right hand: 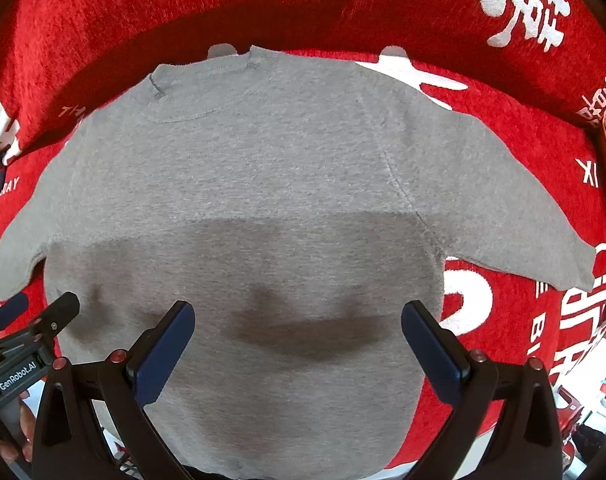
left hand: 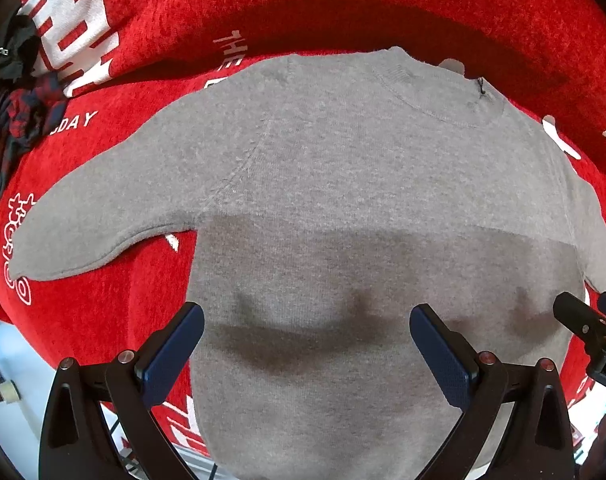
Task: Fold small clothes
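Observation:
A small grey sweater (left hand: 343, 168) lies flat on a red cloth, neck away from me, both sleeves spread sideways; it also shows in the right wrist view (right hand: 271, 168). My left gripper (left hand: 307, 336) is open and empty, hovering over the sweater's lower left part. My right gripper (right hand: 299, 332) is open and empty over the lower right part. The right gripper shows at the edge of the left wrist view (left hand: 583, 320), and the left gripper at the edge of the right wrist view (right hand: 43, 320). The sweater's hem is hidden below the fingers.
A red cloth with white lettering (left hand: 343, 8) covers the surface, also in the right wrist view (right hand: 523, 340). Dark crumpled clothes (left hand: 19, 100) lie at the far left. The cloth's near edge and floor (left hand: 7, 360) show at the lower left.

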Motion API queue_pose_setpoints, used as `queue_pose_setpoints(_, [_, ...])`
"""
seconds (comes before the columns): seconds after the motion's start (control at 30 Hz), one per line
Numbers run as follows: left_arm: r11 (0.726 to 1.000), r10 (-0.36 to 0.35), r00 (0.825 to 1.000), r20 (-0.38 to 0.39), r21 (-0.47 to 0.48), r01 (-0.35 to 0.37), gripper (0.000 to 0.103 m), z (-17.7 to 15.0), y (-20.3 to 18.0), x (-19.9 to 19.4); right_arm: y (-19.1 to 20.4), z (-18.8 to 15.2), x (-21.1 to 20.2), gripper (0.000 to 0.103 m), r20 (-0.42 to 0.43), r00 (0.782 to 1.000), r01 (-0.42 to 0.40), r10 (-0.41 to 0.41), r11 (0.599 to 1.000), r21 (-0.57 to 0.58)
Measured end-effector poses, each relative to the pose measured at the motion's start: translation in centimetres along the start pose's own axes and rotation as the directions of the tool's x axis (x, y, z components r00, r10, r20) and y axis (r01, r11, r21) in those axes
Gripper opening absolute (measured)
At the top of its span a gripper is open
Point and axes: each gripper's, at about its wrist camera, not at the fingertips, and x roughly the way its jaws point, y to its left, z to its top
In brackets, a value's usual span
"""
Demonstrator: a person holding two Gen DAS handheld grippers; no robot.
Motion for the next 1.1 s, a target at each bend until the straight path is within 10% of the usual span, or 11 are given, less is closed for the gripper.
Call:
queue_pose_setpoints(0.77, [0.998,-0.041,0.999,0.023,-0.048,0.042,0.103,-0.1,1.7,0.4,1.5,-0.2,0.2,0.103,0.017,1.000,-0.014,0.015,1.000,-0.024])
queue_pose_setpoints(1.1, [0.966,-0.156,0.981,0.115,-0.191,0.176,0.103,-0.9,9.4,0.4,5.5,-0.9,0.5,0.103,0.017,1.000,-0.021,0.022,0.995,-0.102])
